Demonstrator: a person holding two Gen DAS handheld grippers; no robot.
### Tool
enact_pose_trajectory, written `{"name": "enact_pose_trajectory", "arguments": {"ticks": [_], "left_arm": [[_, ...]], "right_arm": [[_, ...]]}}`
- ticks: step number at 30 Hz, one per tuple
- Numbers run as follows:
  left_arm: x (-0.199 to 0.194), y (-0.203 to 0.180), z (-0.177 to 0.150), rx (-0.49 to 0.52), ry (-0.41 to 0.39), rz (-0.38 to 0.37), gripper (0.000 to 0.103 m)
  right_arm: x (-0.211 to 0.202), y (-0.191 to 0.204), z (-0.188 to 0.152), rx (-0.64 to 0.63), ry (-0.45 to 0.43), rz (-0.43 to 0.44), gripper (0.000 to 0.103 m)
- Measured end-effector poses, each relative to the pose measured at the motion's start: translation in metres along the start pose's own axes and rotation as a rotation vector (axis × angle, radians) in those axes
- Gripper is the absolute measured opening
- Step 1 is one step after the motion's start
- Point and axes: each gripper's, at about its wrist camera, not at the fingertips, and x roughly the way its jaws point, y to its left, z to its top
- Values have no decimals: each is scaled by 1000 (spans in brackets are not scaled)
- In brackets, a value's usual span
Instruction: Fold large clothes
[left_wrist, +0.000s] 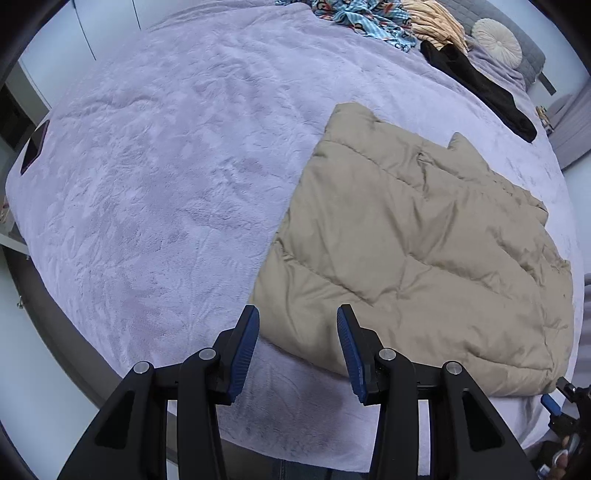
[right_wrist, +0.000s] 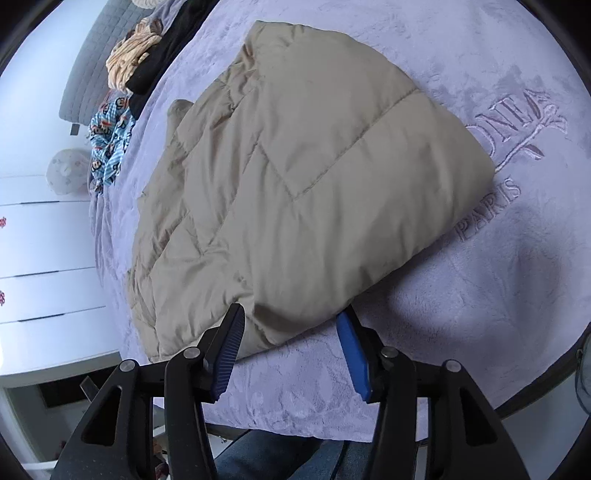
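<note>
A beige quilted puffer jacket (left_wrist: 413, 251) lies folded flat on the lilac plush bedspread (left_wrist: 155, 177); it also shows in the right wrist view (right_wrist: 295, 177). My left gripper (left_wrist: 297, 317) is open and empty, hovering at the jacket's near left corner. My right gripper (right_wrist: 291, 321) is open, its jaws standing on either side of the jacket's near folded edge without closing on it. The right gripper's tip also shows at the lower right edge of the left wrist view (left_wrist: 557, 400).
A black garment (left_wrist: 480, 88), a blue patterned garment (left_wrist: 369, 18) and a peach fleece (left_wrist: 436, 22) lie at the far end of the bed by a round cushion (left_wrist: 496, 38). A dark phone (left_wrist: 35, 146) lies at the bed's left edge. White drawers (right_wrist: 44, 258) stand beside the bed.
</note>
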Motion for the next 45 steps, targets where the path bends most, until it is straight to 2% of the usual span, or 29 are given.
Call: {"name": "enact_pose_trajectory", "arguments": {"ticks": [4, 11, 12, 13, 14, 16, 21, 23, 26, 27, 29, 33, 37, 42, 45], "left_arm": [[-7, -20, -5, 30, -4, 13, 46], [-21, -34, -23, 55, 15, 42, 46], [-22, -35, -24, 60, 17, 40, 58], [-24, -36, -25, 64, 14, 41, 81], [-27, -36, -26, 66, -4, 45, 86], [-31, -38, -25, 90, -29, 50, 87], [-25, -37, -11, 134, -1, 32, 87], [-23, -35, -3, 153, 1, 29, 87], [-21, -31, 10, 173, 1, 21, 87], [-19, -29, 14, 181, 7, 19, 89], [-16, -27, 23, 203, 14, 18, 103], [-7, -25, 36, 255, 28, 17, 103], [2, -18, 52, 259, 59, -16, 103], [12, -13, 67, 285, 40, 7, 103], [19, -10, 72, 301, 68, -30, 103]], "right_arm": [[2, 11, -13, -69, 38, 4, 60], [15, 29, -24, -147, 108, 16, 73], [14, 29, -27, -162, 110, 13, 74], [13, 30, -29, -179, 111, 8, 74], [12, 31, -32, -195, 111, 1, 74], [11, 35, -36, -226, 110, -17, 76], [13, 56, -46, -296, 93, -29, 79], [21, 70, -48, -322, 92, -35, 86], [31, 90, -53, -330, 85, -37, 86], [36, 97, -55, -332, 87, -33, 86], [45, 112, -58, -344, 90, -34, 86], [61, 133, -62, -345, 90, -48, 86], [72, 147, -63, -333, 86, -76, 86], [75, 161, -65, -343, 19, -155, 87], [77, 167, -66, -348, 1, -175, 87]]}}
